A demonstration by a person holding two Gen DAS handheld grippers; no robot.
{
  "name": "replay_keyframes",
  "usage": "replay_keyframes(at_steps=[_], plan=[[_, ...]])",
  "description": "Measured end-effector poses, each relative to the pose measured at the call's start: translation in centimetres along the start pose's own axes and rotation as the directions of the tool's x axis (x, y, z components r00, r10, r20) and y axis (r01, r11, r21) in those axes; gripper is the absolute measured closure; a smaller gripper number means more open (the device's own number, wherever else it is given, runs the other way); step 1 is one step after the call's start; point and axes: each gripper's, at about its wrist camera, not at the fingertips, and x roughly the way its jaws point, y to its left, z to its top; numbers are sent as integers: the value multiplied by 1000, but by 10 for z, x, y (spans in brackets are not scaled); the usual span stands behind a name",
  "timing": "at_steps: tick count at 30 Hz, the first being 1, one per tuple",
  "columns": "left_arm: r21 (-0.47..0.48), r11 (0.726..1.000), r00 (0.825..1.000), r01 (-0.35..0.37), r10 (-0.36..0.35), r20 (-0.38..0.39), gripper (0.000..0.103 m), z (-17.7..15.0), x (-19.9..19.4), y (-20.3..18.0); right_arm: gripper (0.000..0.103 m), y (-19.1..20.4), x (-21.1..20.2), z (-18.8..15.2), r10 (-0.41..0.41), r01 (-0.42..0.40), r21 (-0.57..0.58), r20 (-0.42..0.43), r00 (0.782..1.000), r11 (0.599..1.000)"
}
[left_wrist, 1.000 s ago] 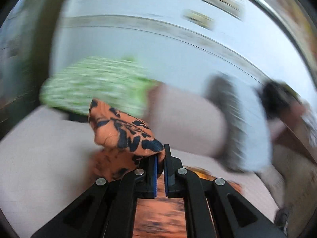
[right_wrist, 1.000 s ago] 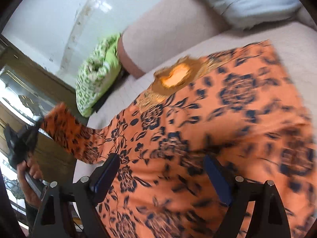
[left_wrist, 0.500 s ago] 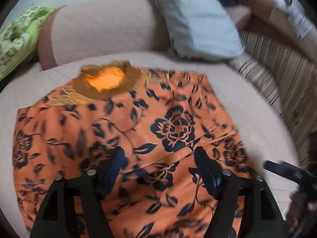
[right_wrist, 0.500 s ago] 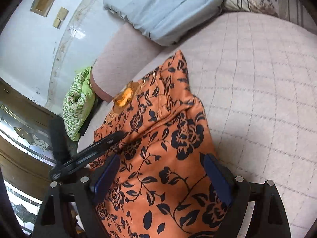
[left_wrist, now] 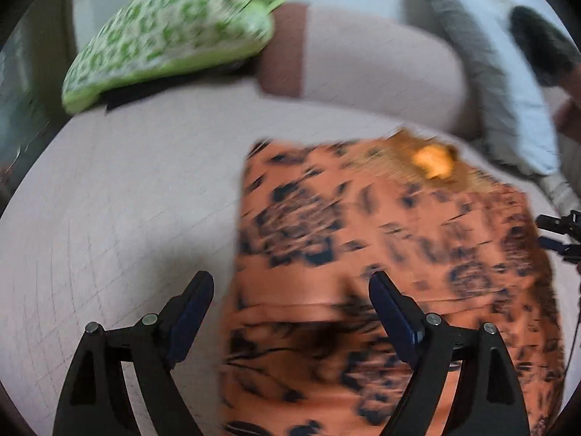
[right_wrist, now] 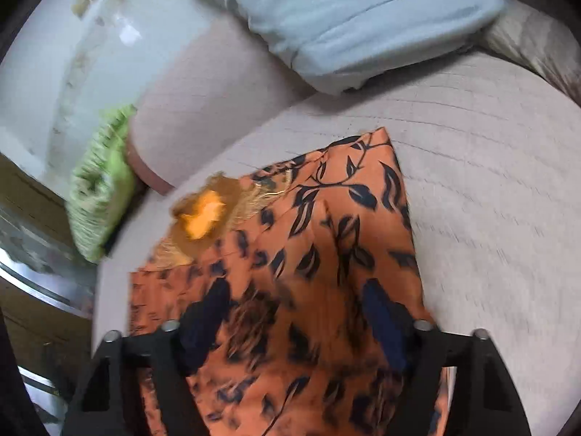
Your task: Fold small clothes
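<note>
An orange garment with a dark floral print [left_wrist: 381, 254] lies flat on the pale quilted couch seat [left_wrist: 127, 218], both sides folded in, its gold neckline [left_wrist: 432, 161] toward the backrest. It also shows in the right wrist view [right_wrist: 319, 254]. My left gripper [left_wrist: 290, 298] is open and empty, hovering over the garment's left edge. My right gripper [right_wrist: 297, 309] is open and empty above the garment's lower part. The right gripper also shows at the right edge of the left wrist view [left_wrist: 559, 232].
A green patterned cushion [left_wrist: 170, 36] leans at the back left. A pale bolster [left_wrist: 363, 61] and a light blue pillow [right_wrist: 356, 18] lie along the backrest. A wooden frame with glass [right_wrist: 32, 272] stands past the couch's left side.
My left gripper let go of the orange sleeve and opened, then swung left over the garment's left edge. The garment now lies narrower, sides folded in. My right gripper stayed open above it.
</note>
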Motion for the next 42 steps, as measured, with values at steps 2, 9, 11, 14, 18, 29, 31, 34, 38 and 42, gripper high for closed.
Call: replay_keyframes(at_steps=[2, 9, 11, 14, 18, 29, 31, 34, 38, 42], plan=[[-19, 999, 997, -28, 27, -79, 15, -5, 20, 11, 42, 10, 21, 5, -91, 88, -70, -40, 995, 994], [-100, 995, 999, -27, 23, -44, 14, -10, 16, 24, 91, 56, 24, 7, -295, 284, -306, 12, 956, 909], [-94, 996, 999, -15, 12, -30, 14, -11, 16, 26, 91, 76, 10, 10, -309, 323, -360, 97, 946, 875], [-94, 995, 1000, -10, 8, -25, 14, -14, 6, 27, 86, 85, 9, 12, -344, 382, -381, 165, 924, 842], [-81, 997, 998, -2, 7, 60, 14, -7, -19, 23, 75, 42, 50, 1, -426, 418, -287, 40, 904, 862], [37, 974, 974, -222, 224, -41, 12, 2, 16, 14, 33, 65, -14, 1, -38, 54, -188, 89, 995, 981], [-8, 979, 979, -206, 206, -9, 12, 4, 1, 17, 32, 48, 29, -9, -82, 67, -166, -83, 993, 984], [-14, 983, 981, -181, 182, 72, 12, 3, -21, 17, 36, 27, 35, -14, -81, 75, -96, -62, 995, 993], [47, 982, 972, -185, 190, -141, 11, -3, 18, 16, 35, 57, -2, -19, -116, 121, -174, 39, 993, 977], [-49, 992, 993, -112, 110, -53, 12, -7, -29, 31, 35, 71, -60, -52, -93, 115, -234, 101, 991, 965]])
